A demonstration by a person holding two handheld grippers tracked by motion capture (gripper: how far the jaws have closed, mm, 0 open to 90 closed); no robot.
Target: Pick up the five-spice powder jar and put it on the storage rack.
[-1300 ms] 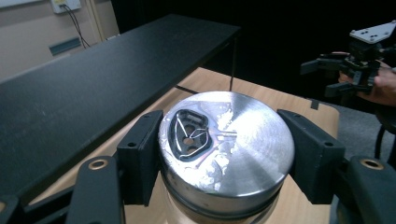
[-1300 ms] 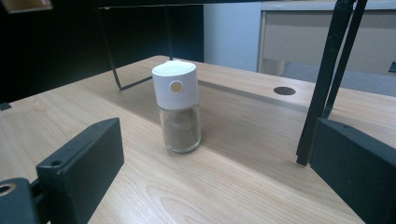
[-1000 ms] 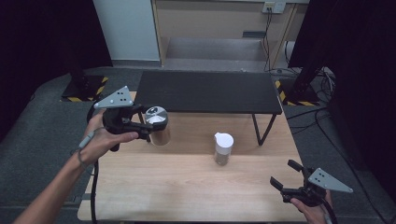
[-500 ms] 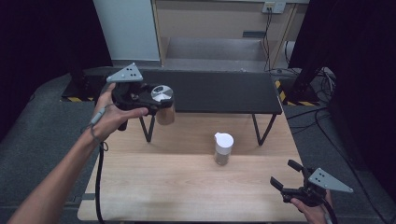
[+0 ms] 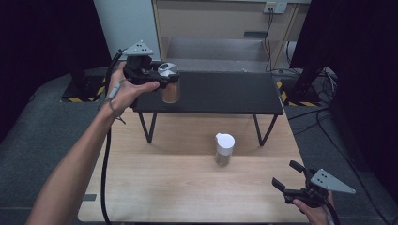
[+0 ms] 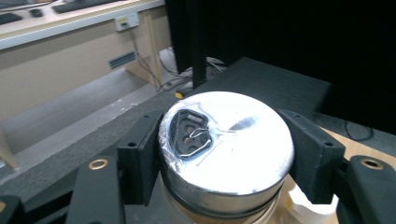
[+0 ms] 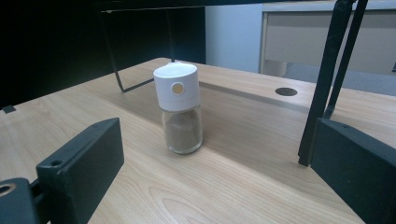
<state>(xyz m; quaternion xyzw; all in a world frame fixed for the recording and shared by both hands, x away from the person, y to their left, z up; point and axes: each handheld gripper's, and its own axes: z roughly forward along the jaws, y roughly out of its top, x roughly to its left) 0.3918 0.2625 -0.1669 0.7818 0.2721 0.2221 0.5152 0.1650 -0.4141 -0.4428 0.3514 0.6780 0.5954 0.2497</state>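
jar [image 5: 170, 87] clamped in left gripper [image 5: 159, 79] above black shelf [image 5: 220, 92] | right gripper [image 5: 287, 176] spread, unladen

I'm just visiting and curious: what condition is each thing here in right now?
Silver-lidded jar: lid on, held up over the black shelf.
White-capped jar: capped, upright on the wooden table, untouched.
Left gripper: clamped on the jar's lid.
Right gripper: open, holding nothing.

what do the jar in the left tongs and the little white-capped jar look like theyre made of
Jar in the left tongs: its lid looks like polished metal, mirror-bright with reflections; the body seems clear glass or plastic, with tan contents showing through.

White-capped jar: the cap looks like matte white plastic, smooth and dull; the body is see-through, glass or clear plastic, with brown powder inside.
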